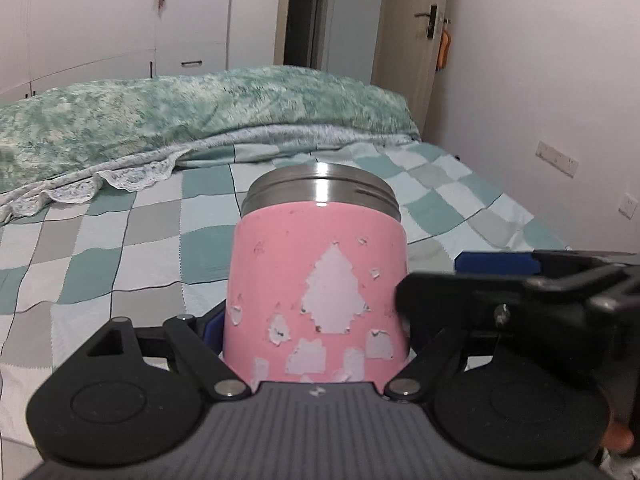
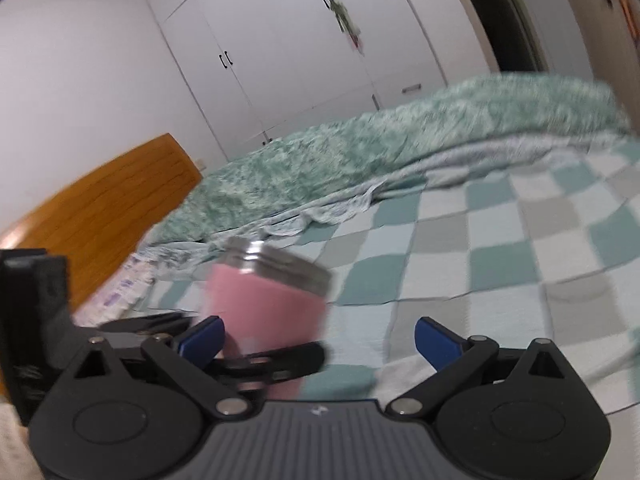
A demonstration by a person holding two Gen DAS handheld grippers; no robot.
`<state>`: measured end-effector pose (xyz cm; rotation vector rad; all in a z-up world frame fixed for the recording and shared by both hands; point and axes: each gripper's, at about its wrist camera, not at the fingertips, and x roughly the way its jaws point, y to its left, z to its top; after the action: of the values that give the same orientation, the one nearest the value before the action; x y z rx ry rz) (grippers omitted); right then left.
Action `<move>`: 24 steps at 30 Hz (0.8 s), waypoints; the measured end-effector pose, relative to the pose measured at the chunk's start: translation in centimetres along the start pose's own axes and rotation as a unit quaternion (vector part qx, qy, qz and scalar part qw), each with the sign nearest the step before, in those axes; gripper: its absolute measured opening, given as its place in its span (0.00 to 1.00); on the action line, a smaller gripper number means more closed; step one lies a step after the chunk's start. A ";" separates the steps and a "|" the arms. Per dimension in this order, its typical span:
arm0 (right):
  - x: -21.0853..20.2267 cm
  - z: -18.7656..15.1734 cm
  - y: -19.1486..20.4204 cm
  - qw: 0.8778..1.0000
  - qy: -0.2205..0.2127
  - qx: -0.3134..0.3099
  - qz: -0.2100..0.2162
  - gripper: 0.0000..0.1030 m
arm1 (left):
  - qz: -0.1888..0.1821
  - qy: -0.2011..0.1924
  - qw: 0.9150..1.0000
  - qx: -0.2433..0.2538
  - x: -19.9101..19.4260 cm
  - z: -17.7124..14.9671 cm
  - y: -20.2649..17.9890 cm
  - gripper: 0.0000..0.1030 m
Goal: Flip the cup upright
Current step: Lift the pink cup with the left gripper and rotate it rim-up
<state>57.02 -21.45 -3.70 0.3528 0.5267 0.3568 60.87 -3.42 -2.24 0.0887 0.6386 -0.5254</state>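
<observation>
The left claw (image 1: 316, 332) is closed on the pink cup (image 1: 316, 280); its blue pads press the lower body of the cup from both sides, though the right pad is hidden behind the other tool. The cup stands upright between the fingers, with its steel threaded rim on top and the mouth facing up. Its pink paint has peeled in many places, and the biggest bare patch has the shape of a tree. I can read no brand or writing on the cup. On the grey body of each tool there is only a small white mark, too small to read.

The right claw (image 2: 318, 338) is spread wide and holds nothing. Its left blue pad (image 2: 202, 338) is just beside the cup (image 2: 264, 308), and its right blue pad is well apart from it. This view is blurred. In the left wrist view the right claw (image 1: 496, 276) comes in from the right side, close to the wall of the cup.

Under the cup is the bed with a checked sheet (image 1: 132, 236) in teal, grey and white. Behind it lies a fluffy green blanket (image 1: 192, 116). Further away stand a white wardrobe (image 1: 100, 20), a wooden headboard (image 2: 100, 208) and a door (image 1: 416, 40) with a metal handle.
</observation>
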 end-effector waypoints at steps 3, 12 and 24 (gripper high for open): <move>-1.4 0.2 0.1 1.000 -0.001 -0.013 0.004 1.00 | 0.009 -0.021 1.000 -0.017 -1.7 -0.5 -0.6 0.81; -6.4 0.0 0.7 0.996 -0.017 -0.018 0.086 1.00 | 0.024 -0.100 0.989 -0.103 -8.2 -3.4 -3.8 0.81; -4.0 -2.1 1.6 0.979 -0.025 0.005 0.202 1.00 | 0.108 -0.148 0.974 -0.129 -10.5 -7.4 -5.2 0.82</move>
<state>52.26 -21.19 -3.07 0.4792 0.4058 0.7356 47.14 -1.51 -1.59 -0.1625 0.3939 -0.2343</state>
